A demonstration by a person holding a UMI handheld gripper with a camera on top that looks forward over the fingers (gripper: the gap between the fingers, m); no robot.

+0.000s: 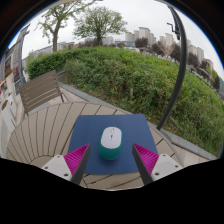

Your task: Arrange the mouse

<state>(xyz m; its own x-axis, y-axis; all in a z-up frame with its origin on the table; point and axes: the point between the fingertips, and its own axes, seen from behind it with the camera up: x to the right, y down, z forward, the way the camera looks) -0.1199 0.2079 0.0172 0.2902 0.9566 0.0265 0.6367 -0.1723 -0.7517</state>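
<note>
Mouse on blue mat, round slatted desk, standing between released fingers at 12 o'clock, gaps either side, hedge beyond.

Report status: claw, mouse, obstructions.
Claw open, fingers apart. Mouse resting on blue mousepad between fingertips, gaps both sides. Nothing in the way on the slatted table.

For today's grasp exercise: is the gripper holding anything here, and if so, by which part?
Nothing is held. The mouse rests on the mat, between the open gripper fingers, with a gap at each side.
</note>
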